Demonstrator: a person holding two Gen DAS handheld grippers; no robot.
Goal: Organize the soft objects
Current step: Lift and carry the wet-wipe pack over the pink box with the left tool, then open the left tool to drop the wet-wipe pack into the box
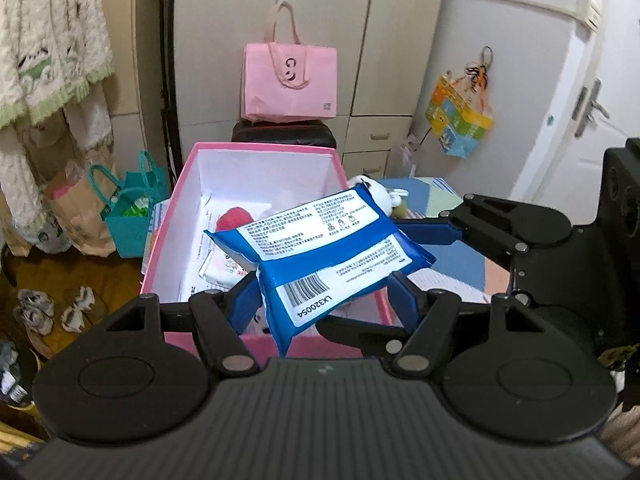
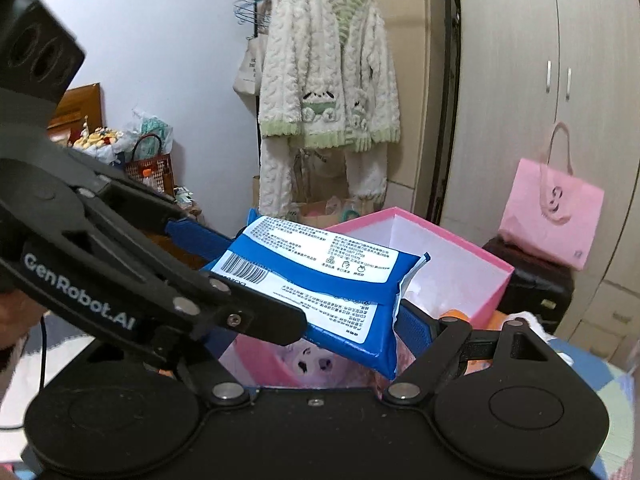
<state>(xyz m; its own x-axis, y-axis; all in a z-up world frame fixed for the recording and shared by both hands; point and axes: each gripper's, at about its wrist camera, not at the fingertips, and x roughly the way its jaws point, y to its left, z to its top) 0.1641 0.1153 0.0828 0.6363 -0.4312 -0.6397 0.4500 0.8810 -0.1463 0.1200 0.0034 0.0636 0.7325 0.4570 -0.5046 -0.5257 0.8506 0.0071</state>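
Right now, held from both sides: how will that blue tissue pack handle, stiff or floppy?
Blue tissue pack looks soft: it bulges and creases between the left tool fingers. Its film looks glossy, so possibly slippery. Likely light, since it hangs level above the pink box.

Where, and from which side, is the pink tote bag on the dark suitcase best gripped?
Take the raised handle loop, coming from above. The pink tote bag stands upright on the dark suitcase, and this loop rises free above its top edge; the flat body looks too wide for the jaws.
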